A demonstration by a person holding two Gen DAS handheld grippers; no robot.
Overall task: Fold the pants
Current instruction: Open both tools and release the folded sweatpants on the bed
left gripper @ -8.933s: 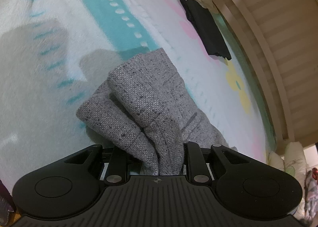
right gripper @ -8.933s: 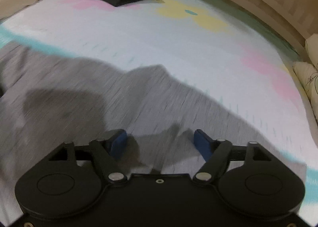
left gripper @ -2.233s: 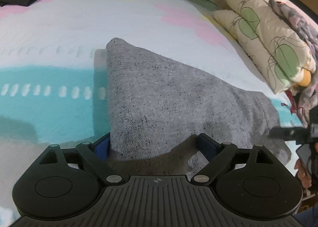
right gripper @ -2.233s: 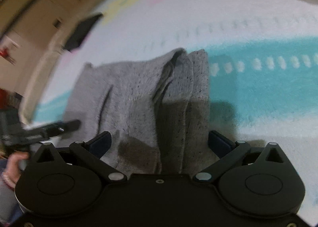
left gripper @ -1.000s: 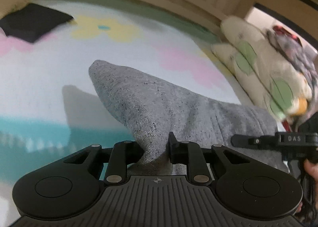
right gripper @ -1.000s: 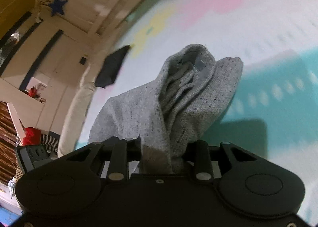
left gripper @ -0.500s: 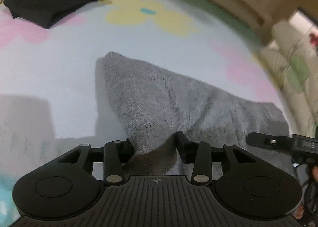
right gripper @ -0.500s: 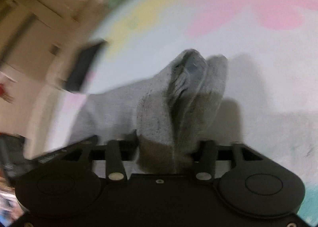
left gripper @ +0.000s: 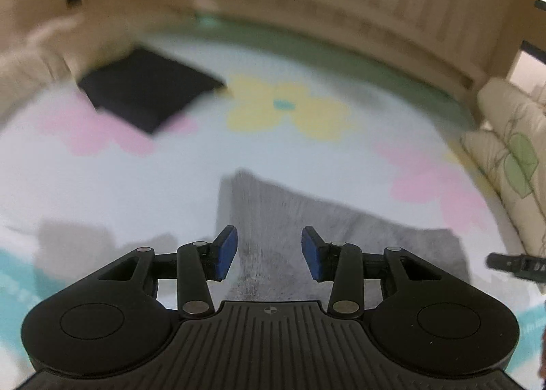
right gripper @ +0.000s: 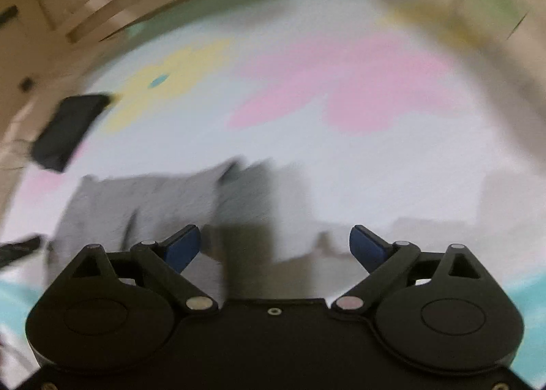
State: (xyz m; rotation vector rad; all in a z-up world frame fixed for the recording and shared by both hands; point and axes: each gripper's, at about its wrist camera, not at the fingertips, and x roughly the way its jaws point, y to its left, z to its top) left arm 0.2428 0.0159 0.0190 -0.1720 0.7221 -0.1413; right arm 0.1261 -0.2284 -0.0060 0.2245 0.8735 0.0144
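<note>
The grey speckled pants (left gripper: 341, 229) lie folded flat on the pastel flower blanket (left gripper: 136, 185). My left gripper (left gripper: 269, 251) hovers over their near left corner; it is open, and its blue pads (left gripper: 227, 253) stand clear of the cloth on both sides. In the right wrist view the pants (right gripper: 153, 202) lie ahead and to the left. My right gripper (right gripper: 274, 246) is over their right edge, its jaws opening wide and gripping nothing. The picture is blurred by motion. The right gripper's tip (left gripper: 512, 262) shows at the left view's right edge.
A folded black garment (left gripper: 146, 89) lies at the far left of the blanket, also seen in the right wrist view (right gripper: 68, 127). Leaf-print pillows (left gripper: 512, 137) sit on the right. A slatted wooden rail (left gripper: 341, 14) borders the far side.
Both grippers have let go of the grey pants and opened. The raised folds have dropped flat onto the blanket, and both grippers have pulled back and up.
</note>
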